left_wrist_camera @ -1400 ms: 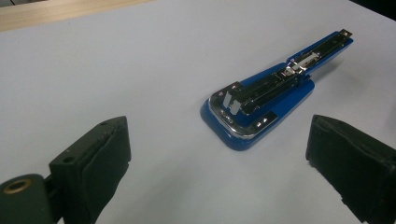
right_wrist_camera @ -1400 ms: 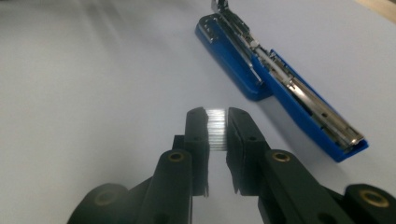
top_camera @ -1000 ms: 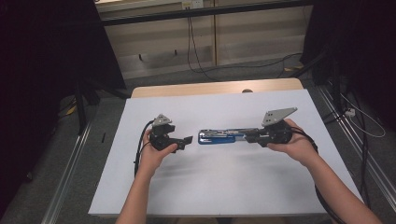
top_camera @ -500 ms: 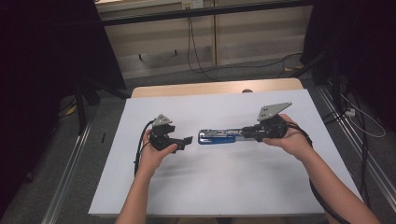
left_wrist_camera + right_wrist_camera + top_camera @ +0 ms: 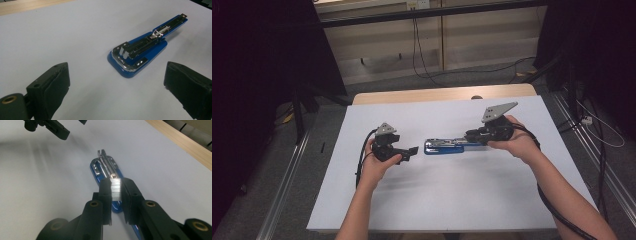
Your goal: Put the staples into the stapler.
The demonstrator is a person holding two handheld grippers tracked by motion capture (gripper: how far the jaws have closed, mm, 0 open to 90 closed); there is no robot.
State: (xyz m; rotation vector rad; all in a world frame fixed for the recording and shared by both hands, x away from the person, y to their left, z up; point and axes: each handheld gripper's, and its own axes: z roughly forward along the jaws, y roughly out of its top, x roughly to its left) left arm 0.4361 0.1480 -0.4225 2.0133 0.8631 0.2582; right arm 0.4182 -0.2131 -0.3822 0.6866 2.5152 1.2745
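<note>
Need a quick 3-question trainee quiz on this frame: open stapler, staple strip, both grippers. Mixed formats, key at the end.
1. True or false: the left gripper is shut on the blue stapler.
2. What does the right gripper hold? A) a pen B) a strip of staples C) a cable
3. On what does the stapler lie?

Key:
1. False; its jaws stand open, apart from the stapler, which lies beyond them.
2. B; the strip is pinched between its pads, above the stapler's open magazine.
3. On the white sheet that covers the table.

Right tongs with staple strip shifted slightly rightward along open stapler.
</note>
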